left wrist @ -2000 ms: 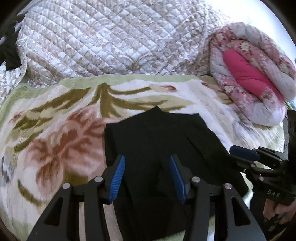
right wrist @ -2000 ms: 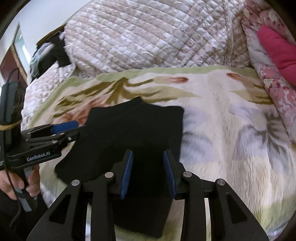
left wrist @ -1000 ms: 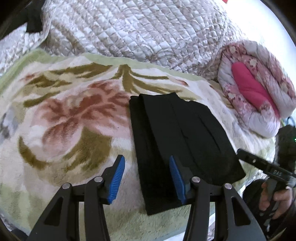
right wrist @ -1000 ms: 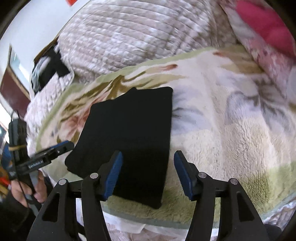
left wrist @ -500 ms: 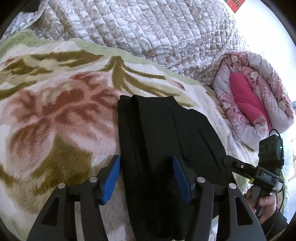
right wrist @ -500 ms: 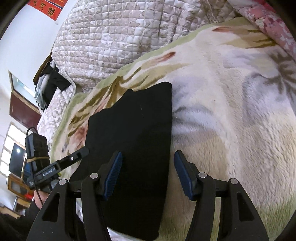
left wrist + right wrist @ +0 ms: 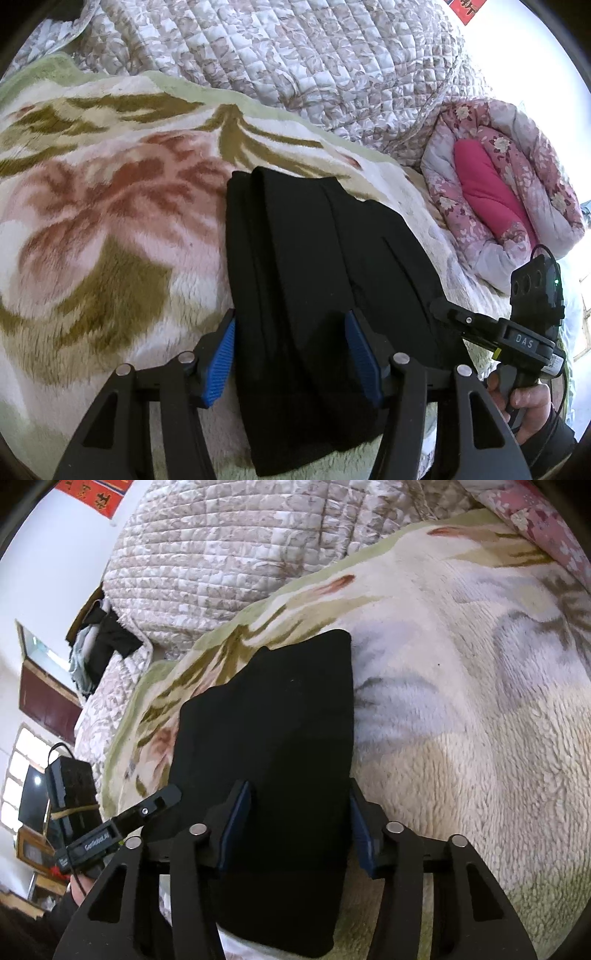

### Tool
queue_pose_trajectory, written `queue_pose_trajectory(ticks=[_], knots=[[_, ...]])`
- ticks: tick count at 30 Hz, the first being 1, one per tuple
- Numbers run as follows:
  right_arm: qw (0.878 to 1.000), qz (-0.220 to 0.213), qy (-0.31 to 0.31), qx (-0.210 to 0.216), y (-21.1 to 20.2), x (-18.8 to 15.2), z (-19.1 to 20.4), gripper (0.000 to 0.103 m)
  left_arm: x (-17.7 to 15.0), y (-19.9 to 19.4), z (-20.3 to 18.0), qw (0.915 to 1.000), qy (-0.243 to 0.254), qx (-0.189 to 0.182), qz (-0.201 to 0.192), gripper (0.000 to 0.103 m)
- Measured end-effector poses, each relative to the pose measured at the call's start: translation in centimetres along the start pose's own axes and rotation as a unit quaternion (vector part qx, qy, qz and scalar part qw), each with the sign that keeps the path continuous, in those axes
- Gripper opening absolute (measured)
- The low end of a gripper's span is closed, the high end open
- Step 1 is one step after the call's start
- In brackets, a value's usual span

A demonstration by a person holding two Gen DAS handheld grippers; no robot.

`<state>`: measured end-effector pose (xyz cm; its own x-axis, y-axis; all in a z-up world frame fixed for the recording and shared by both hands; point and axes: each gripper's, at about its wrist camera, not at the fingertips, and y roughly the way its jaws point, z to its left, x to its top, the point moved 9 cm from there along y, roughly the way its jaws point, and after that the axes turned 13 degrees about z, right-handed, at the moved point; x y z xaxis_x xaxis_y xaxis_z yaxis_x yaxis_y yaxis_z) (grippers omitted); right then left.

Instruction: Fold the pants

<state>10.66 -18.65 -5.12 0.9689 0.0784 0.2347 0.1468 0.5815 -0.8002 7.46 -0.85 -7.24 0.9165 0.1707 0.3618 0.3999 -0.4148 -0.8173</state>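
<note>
The black pants (image 7: 314, 280) lie folded into a flat stack on the flowered fleece blanket (image 7: 110, 229). They also show in the right wrist view (image 7: 273, 738). My left gripper (image 7: 293, 350) is open, its blue pads straddling the near left part of the stack. My right gripper (image 7: 297, 823) is open, its pads straddling the near right edge of the stack. Neither holds cloth. The right gripper shows at the right in the left wrist view (image 7: 491, 328), and the left gripper at the left in the right wrist view (image 7: 122, 827).
A quilted cover (image 7: 295, 62) is heaped at the back of the bed. A rolled pink flowered quilt (image 7: 498, 192) lies at the right. The near blanket edge (image 7: 388, 915) runs just below the pants. Dark clothes (image 7: 107, 642) hang at far left.
Both grippers have come down and forward over the folded pants. The right jaws opened wider between two seconds and one second ago. The pants have not changed shape.
</note>
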Motion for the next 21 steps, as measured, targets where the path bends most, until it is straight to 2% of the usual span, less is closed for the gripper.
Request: queue_pose_trajectory(ticks=[3, 5, 8, 16, 21], knots=[[1.000, 0.004, 0.005, -0.013, 0.2, 0.5, 0.0, 0.041, 0.7, 0.0, -0.1, 0.9999, -0.004, 0.009, 0.002, 0.049], [1.000, 0.001, 0.003, -0.019, -0.2, 0.4, 0.3, 0.026, 0.8, -0.6, -0.4, 0.9997, 0.001, 0.023, -0.003, 0.036], [1.000, -0.010, -0.008, -0.016, -1.5, 0.2, 1.5, 0.021, 0.8, -1.6, -0.9, 0.9993, 0.014, 0.033, -0.010, 0.028], [0.998, -0.032, -0.049, -0.015, -3.7, 0.7, 5.0, 0.018, 1.5, -3.7, -3.4, 0.9962, 0.059, 0.057, -0.026, 0.023], [0.997, -0.041, -0.059, -0.011, -4.2, 2.1, 6.0, 0.017, 3.2, -4.7, -3.6, 0.9950, 0.067, 0.062, -0.039, 0.023]])
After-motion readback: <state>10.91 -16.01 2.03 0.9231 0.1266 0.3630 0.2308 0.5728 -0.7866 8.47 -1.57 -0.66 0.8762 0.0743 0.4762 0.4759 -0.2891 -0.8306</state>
